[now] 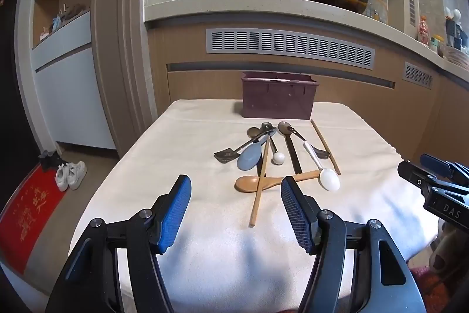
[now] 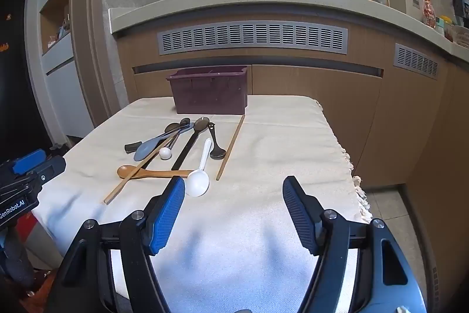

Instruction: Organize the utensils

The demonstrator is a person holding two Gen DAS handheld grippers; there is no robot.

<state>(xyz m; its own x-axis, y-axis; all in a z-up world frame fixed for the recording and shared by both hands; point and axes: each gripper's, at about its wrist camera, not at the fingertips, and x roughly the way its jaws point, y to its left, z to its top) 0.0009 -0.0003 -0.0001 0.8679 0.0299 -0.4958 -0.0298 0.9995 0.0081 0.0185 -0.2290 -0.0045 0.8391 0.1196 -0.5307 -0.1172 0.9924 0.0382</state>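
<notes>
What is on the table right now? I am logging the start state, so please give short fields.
surface: table under a cream cloth
container: maroon utensil box, far end
utensils: loose pile in front of the box
nearest pieces: wooden spoon, white spoon
chopsticks: one across the pile, one apart
left hand-held gripper: open, empty
right hand-held gripper: open, empty

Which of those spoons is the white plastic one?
Start at the dark purple bin at the table's far side, then come toward the camera through the utensil pile. The white plastic spoon lies nearest, its bowl beside the wooden spoon; it alone is all white.
</notes>
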